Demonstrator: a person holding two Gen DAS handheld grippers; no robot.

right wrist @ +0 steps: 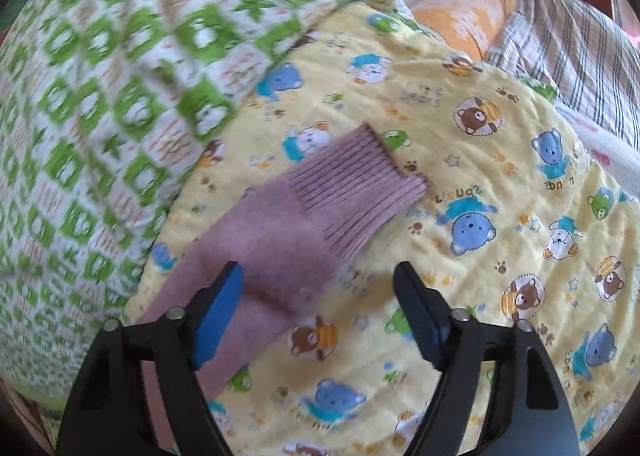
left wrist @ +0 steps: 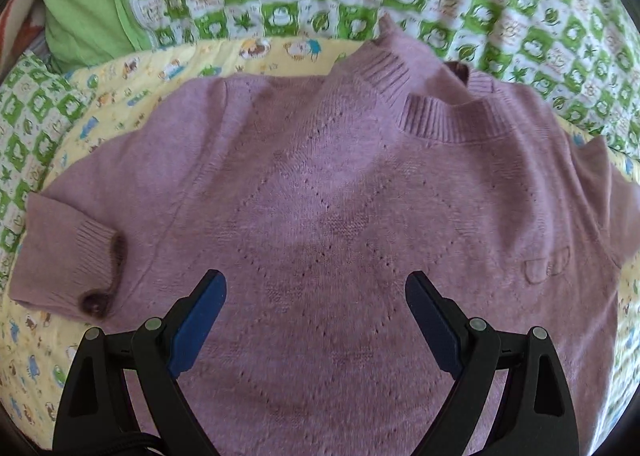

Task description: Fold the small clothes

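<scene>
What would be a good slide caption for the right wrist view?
Open right gripper above the ribbed cuff of a mauve sweater sleeve lying on a yellow bear-print blanket.

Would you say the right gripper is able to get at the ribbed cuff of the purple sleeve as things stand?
Probably yes: the right gripper is open, and the ribbed cuff lies flat on the yellow blanket just ahead, with nothing covering it.

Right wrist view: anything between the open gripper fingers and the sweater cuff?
Only the sleeve and bare yellow blanket lie between the right gripper and the cuff, in the right wrist view.
</scene>
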